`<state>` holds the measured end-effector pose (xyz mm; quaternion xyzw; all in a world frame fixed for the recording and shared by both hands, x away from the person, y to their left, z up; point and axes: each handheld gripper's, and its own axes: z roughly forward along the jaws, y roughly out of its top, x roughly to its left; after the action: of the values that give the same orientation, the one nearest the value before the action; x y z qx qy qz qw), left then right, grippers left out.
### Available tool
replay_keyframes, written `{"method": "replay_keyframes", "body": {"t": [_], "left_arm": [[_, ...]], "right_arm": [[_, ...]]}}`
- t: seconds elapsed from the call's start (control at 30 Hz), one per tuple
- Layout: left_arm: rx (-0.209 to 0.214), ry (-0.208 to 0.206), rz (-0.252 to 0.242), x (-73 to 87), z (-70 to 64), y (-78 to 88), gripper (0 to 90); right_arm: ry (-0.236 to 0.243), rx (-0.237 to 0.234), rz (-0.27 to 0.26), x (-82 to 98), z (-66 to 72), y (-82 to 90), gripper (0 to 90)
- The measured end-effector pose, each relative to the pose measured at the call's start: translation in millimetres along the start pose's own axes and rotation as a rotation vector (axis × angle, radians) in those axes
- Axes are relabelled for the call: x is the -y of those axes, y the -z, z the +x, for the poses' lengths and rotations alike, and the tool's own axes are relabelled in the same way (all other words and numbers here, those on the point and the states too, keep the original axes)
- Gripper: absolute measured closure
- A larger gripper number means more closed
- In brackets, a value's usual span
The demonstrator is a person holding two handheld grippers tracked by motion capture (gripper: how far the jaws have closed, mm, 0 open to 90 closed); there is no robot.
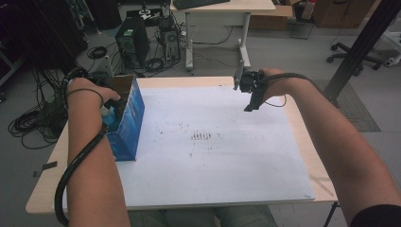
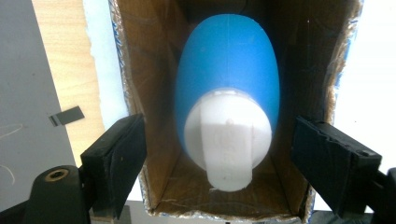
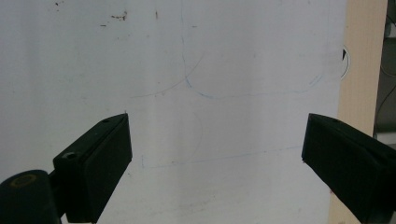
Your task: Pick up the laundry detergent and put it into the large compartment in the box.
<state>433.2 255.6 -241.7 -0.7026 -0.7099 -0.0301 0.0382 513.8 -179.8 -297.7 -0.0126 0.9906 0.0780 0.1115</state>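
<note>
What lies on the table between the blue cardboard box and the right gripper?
Nothing but bare white sheet with faint dark smudges, seen in the high view, between the blue cardboard box and the right gripper.

A blue bottle (image 2: pixel 227 70) with a white cap (image 2: pixel 228 136) lies inside an open blue carton (image 1: pixel 126 124) with a brown cardboard inside, cap toward the opening. The carton stands at the tabletop's left edge.

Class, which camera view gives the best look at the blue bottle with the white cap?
The left gripper view: the bottle sits in the open box, its cap facing the camera. The high view shows a small part of it behind the box wall. The right gripper view looks at the white mat.
</note>
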Motion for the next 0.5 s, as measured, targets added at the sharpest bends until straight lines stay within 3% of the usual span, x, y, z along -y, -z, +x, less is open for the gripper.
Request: {"method": "replay_keyframes", "body": {"t": [0.23,0.5], "left_arm": [[0.013,-0.005,-0.013,1.2,0.5,6.9,15.2],[0.011,-0.038,-0.018,1.7,-4.4,13.7,12.0]], "right_arm": [[0.002,0.0,-0.002,-0.7,0.1,-0.3,8.5],[0.005,0.0,0.0,-1.3,0.7,-0.9,8.5]]}}
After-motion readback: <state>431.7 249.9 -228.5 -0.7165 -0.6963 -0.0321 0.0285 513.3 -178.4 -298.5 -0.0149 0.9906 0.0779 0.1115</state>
